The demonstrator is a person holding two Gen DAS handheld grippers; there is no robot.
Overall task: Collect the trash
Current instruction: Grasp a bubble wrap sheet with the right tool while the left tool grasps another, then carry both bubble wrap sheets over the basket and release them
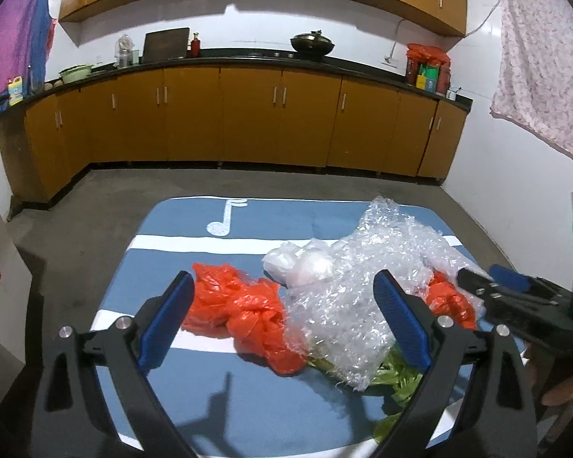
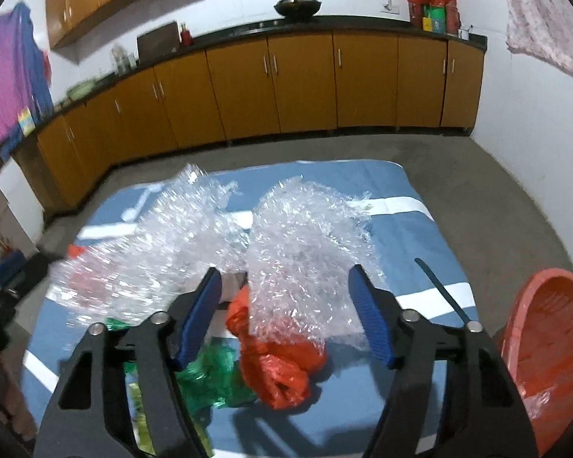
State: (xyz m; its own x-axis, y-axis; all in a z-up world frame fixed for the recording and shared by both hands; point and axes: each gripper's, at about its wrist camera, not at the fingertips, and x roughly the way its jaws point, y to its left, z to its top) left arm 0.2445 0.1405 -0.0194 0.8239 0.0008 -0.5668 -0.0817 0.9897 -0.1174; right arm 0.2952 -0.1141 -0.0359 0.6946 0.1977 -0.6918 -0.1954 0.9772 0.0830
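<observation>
A pile of trash lies on a blue table with white stripes (image 1: 248,400). It holds crumpled bubble wrap (image 1: 366,286) (image 2: 297,244), red plastic bags (image 1: 248,313) (image 2: 282,366), a white plastic bag (image 1: 301,263) and green plastic (image 1: 397,378) (image 2: 206,378). My left gripper (image 1: 284,290) is open above the red bag and bubble wrap, holding nothing. My right gripper (image 2: 286,282) is open over the bubble wrap and a red bag, holding nothing. It shows at the right edge of the left wrist view (image 1: 515,301).
A red plastic basket (image 2: 546,347) stands at the table's right side. A thin dark strip (image 2: 443,294) lies on the table near it. Orange kitchen cabinets (image 1: 248,114) with a black counter line the far wall across a grey floor. Cloths hang at both sides.
</observation>
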